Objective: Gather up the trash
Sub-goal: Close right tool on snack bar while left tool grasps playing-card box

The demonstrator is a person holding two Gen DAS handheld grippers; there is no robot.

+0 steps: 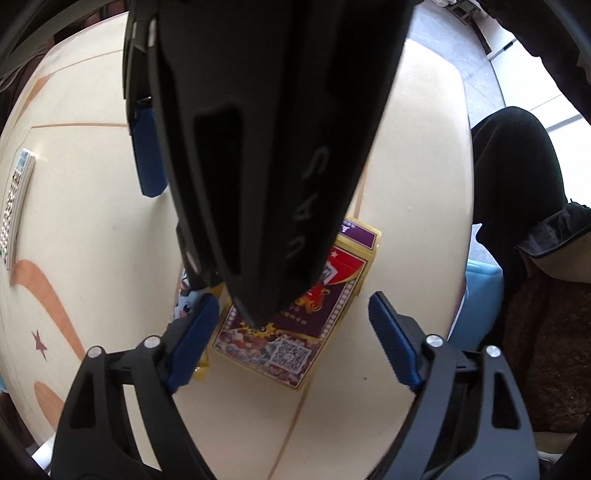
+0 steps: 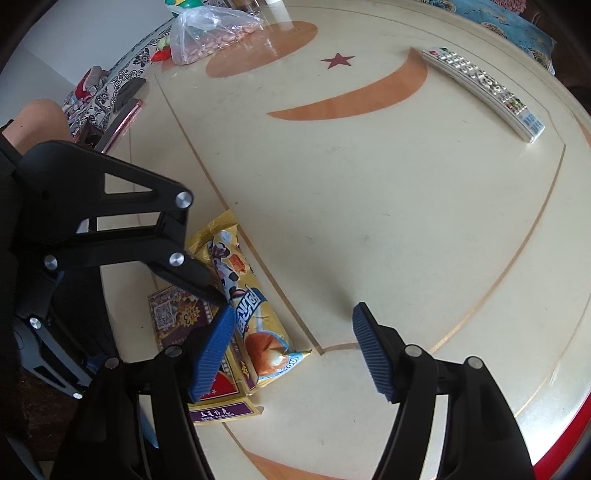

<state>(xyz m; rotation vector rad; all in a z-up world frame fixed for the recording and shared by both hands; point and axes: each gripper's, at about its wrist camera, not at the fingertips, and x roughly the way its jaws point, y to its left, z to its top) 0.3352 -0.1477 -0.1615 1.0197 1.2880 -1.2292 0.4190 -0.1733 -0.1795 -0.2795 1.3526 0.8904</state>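
A flattened yellow and red card box (image 1: 295, 332) lies on the cream table (image 1: 92, 221), with a yellow snack wrapper (image 2: 258, 321) lying partly over it. The box also shows in the right wrist view (image 2: 173, 314). My left gripper (image 1: 291, 332) is open, fingers hovering on either side of the box. My right gripper (image 2: 291, 350) is open just above the wrapper, its left finger over the wrapper. The right gripper's black body (image 1: 266, 147) fills the middle of the left wrist view and hides part of the box. The left gripper's arm (image 2: 110, 236) reaches over the wrapper.
A grey remote control (image 2: 484, 92) lies at the far right of the table and shows at the left in the left wrist view (image 1: 16, 203). A clear plastic bag (image 2: 210, 33) sits at the far edge. A pink phone (image 2: 118, 125) lies at the left edge. A blue bin (image 1: 480, 295) stands beside the table.
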